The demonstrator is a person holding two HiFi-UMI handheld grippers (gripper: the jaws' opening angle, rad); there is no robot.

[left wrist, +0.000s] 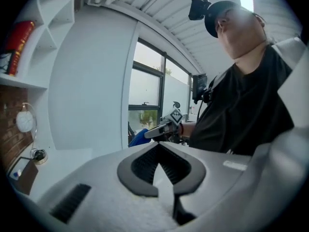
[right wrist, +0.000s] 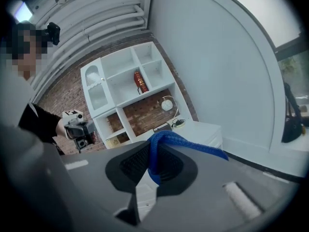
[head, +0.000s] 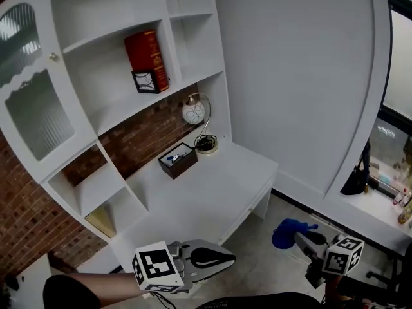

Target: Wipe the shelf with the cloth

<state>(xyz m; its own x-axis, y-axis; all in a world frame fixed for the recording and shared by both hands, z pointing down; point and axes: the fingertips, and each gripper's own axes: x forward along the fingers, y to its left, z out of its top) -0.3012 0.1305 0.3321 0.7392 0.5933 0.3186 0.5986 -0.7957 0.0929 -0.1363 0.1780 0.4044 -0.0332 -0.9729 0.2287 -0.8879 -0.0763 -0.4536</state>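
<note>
The white shelf unit [head: 154, 105] stands against a brick wall, far ahead of both grippers. A blue cloth [head: 288, 232] hangs bunched from my right gripper [head: 302, 240] low at the right, above the floor. In the right gripper view the cloth [right wrist: 178, 141] loops out from between the jaws, and the right gripper [right wrist: 153, 163] is shut on it. My left gripper [head: 222, 257] is at the bottom left, in front of the white desk top [head: 212, 192]. In its own view the left gripper [left wrist: 158, 149] has its jaws closed together with nothing between them.
On the shelves are a red book [head: 147, 58] and a small black frame [head: 145, 81]. A globe lamp [head: 193, 112] and a dark box [head: 177, 160] stand on the desk top. A glass cabinet door [head: 32, 108] is at the left. A black bag [head: 357, 179] hangs at the right.
</note>
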